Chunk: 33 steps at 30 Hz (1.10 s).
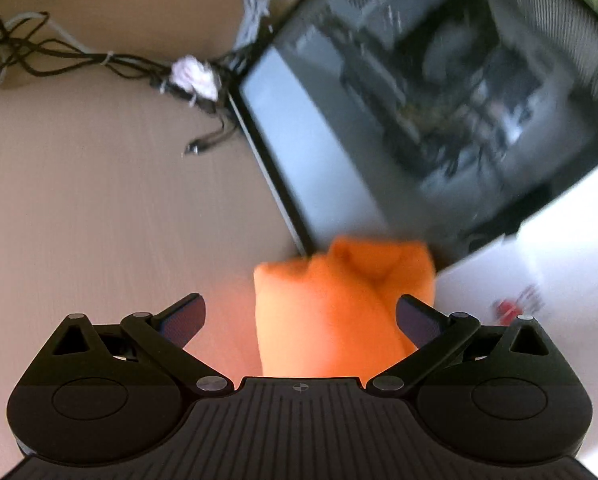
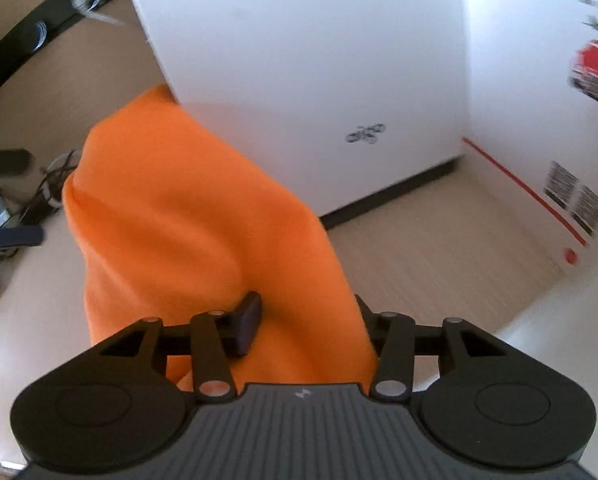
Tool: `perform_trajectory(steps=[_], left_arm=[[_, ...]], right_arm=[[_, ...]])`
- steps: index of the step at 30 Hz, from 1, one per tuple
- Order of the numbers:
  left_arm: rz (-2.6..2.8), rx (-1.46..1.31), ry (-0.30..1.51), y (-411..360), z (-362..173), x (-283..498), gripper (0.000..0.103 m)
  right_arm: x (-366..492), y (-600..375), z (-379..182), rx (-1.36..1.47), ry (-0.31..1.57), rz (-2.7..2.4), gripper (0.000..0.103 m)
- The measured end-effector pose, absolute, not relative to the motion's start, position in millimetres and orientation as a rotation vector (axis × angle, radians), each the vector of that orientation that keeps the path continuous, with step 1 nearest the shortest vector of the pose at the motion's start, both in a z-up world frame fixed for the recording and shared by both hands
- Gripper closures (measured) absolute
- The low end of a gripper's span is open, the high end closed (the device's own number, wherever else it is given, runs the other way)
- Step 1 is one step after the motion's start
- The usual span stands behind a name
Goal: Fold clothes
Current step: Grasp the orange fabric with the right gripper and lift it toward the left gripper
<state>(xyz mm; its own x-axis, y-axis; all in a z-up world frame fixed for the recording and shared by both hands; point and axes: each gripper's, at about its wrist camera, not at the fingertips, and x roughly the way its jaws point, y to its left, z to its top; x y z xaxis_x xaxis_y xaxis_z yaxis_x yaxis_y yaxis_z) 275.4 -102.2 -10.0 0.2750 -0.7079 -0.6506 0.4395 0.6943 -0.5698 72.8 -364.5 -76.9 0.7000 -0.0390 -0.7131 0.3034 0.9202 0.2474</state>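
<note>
An orange garment [image 1: 331,312] lies bunched between the spread fingers of my left gripper [image 1: 301,316], which is open; the cloth sits in the gap and neither pad presses it. In the right wrist view the same orange garment [image 2: 195,220] hangs in a thick fold from my right gripper [image 2: 303,320], which is shut on it. The left finger [image 2: 247,326] presses into the cloth and the right finger is mostly hidden behind the fabric. The garment stretches away to the upper left over the beige table [image 2: 439,232].
A dark PC case with a glass side [image 1: 439,100] lies close ahead of the left gripper, with a cable bundle [image 1: 99,60] to its left. A white box [image 2: 307,60] and a printed white carton [image 2: 559,120] stand close ahead of the right gripper.
</note>
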Motion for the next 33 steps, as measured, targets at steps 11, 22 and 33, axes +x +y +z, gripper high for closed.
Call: perform_trajectory(steps=[11, 22, 33], left_arm=[[-0.470, -0.414, 0.935, 29, 5, 220, 0.000], [-0.212, -0.525, 0.759, 178, 14, 168, 0.000], [-0.611, -0.200, 0.605, 214, 19, 189, 0.000]], right_arm=[[144, -235, -79, 0.238, 0.816, 0.245, 0.058], [184, -70, -52, 0.085, 0.789, 0.461, 0.069], [106, -30, 0, -0.340, 0.571, 0.623, 0.087]])
